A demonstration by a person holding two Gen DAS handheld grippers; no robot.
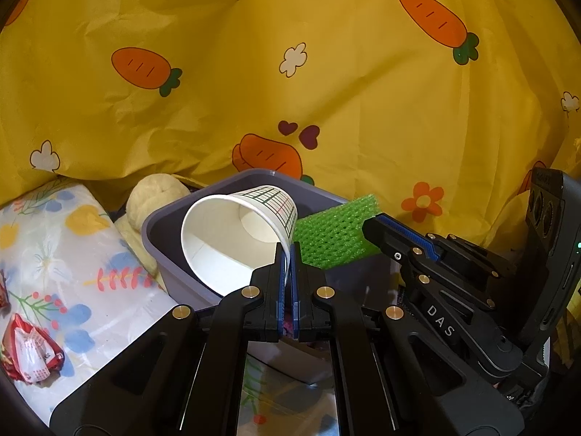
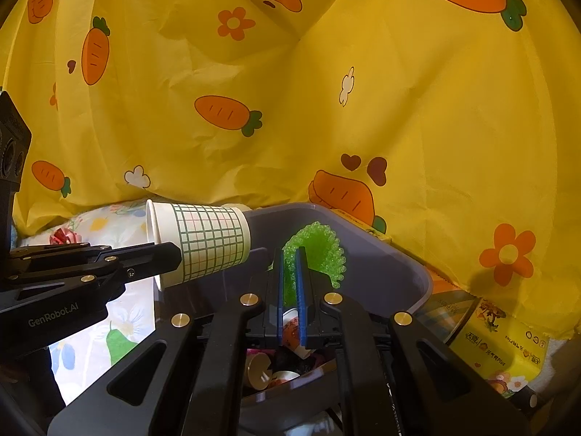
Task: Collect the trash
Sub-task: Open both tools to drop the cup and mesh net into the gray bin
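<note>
Paper cup (image 1: pixel 239 232), white with a green grid print, is lying tipped on its side in the air over the grey plastic bin (image 1: pixel 159 232), mouth facing the left wrist camera. Left gripper (image 1: pixel 287 254) is clamping the cup's rim, jaws nearly fully closed on the thin wall. In the right wrist view the same cup (image 2: pixel 203 243) is sitting at the near left corner of the bin (image 2: pixel 399 254), mouth pointing left, with the left gripper (image 2: pixel 163 254) reaching in from the left. Right gripper (image 2: pixel 289 272) is pinching a green foam fruit net (image 2: pixel 319 250), jaws almost closed on it, the net arching up and over to the right above the bin's interior. From the left wrist view the net (image 1: pixel 334 232) is showing just right of the cup, with the right gripper (image 1: pixel 374 229) coming in from the right. Bin bottom is holding other small cups (image 2: pixel 261 370), partly hidden by the gripper body. Floral tablecloth (image 1: pixel 54 254) is lying under the bin; a red crumpled wrapper (image 1: pixel 29 352) is sitting on it at left. A yellow carton (image 2: pixel 504 345) is lying right of the bin. Yellow carrot-print cloth (image 1: pixel 326 91) is hanging as backdrop.
</note>
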